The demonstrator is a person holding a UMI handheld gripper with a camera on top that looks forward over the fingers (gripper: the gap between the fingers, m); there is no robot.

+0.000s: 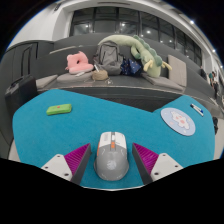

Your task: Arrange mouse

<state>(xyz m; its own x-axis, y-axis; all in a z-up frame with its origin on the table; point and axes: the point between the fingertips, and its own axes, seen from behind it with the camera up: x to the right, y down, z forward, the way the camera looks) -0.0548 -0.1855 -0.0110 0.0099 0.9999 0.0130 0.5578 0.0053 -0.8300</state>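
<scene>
A grey and white mouse (112, 157) with an orange stripe by its wheel lies between my fingers, low over the teal desk mat (60, 135). My gripper (112, 158) is shut on the mouse. The left pad (78, 157) and the right pad (146, 156) press against its two flanks. The mouse's nose points away from me, and its rear end reaches back toward the gripper's body.
A green flat object (59, 109) lies on the mat ahead to the left. A round white disc (178, 121) lies ahead to the right. Beyond the mat, a grey sofa holds a pink cushion (77, 63), bags and a green plush toy (130, 50).
</scene>
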